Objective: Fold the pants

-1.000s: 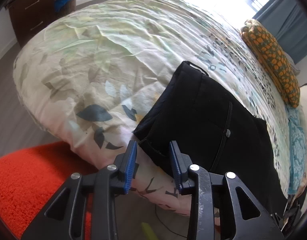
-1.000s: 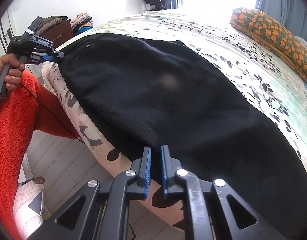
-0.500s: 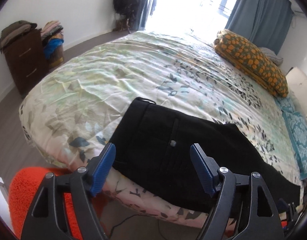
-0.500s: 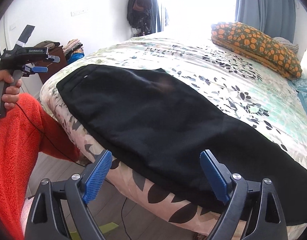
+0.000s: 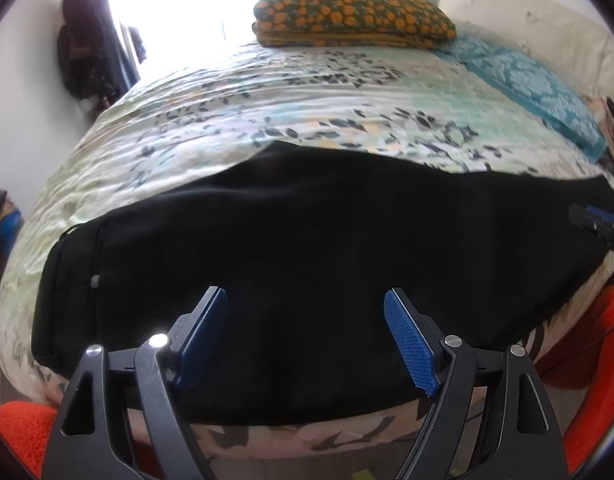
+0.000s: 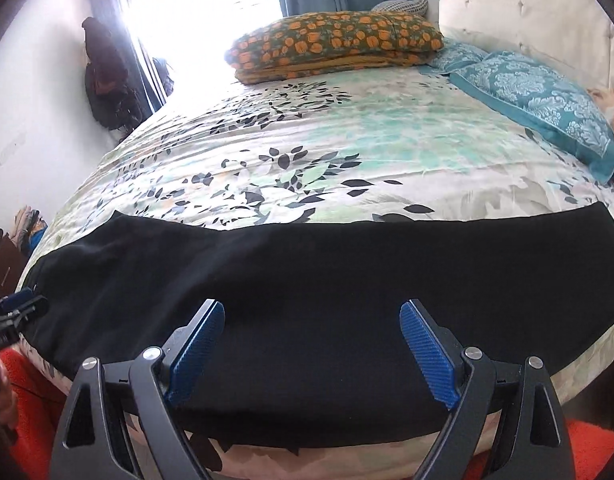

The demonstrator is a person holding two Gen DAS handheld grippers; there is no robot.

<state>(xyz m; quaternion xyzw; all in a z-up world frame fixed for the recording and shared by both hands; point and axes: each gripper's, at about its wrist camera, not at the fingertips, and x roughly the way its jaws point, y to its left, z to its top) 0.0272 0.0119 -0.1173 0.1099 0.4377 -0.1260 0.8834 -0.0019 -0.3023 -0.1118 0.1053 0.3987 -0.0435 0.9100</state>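
I hold my left gripper (image 5: 305, 336) and right gripper (image 6: 311, 348) spread wide, grasping nothing, above black pants (image 5: 307, 248) lying flat across a floral bed (image 6: 347, 152).

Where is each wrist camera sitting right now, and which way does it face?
Left wrist: behind the open left tool, near the bed's edge, facing the black pants; right tool at right edge.
Right wrist: behind the open right tool, same direction; left tool at left edge.
Both share pants, bed, orange pillow.
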